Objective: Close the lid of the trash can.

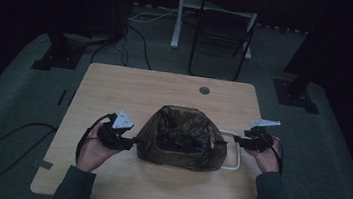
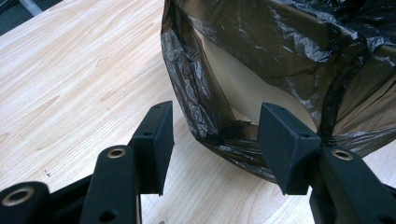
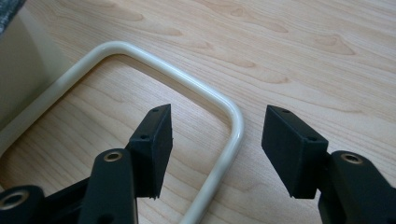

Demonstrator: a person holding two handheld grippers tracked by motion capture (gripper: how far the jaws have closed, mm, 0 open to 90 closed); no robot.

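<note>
I am working at the desk (image 1: 115, 87) with a gripper in each hand, and a cream bin (image 2: 243, 88) lined with a dark plastic bag (image 1: 180, 135) is sitting a little nearer my edge than the middle, between my two tools. The bag is draping over the bin's rim and down its outer walls, crinkled and glossy. In the high view its mouth is lying open upward, and the inside is looking dark; I cannot tell whether anything is lying in it.

My left gripper (image 1: 127, 139) is hanging just beside the bin's left wall, toward the desk's left edge. In the left gripper view its jaws are standing spread, with a lower corner of the bag and the bunched plastic there lying between them; the right-hand jaw is standing right against the plastic, though I cannot tell whether it is touching, and the other is standing clear over bare wood. Behind the torn-looking fold, the cream wall is showing through.

My right gripper (image 1: 240, 141) is hovering near the desk's right edge, beside the bin's cream loop handle (image 3: 205, 98), which is lying flat on the wood. Its jaws are also standing spread, gripping nothing, with the bend of the handle passing under the gap between them.
</note>
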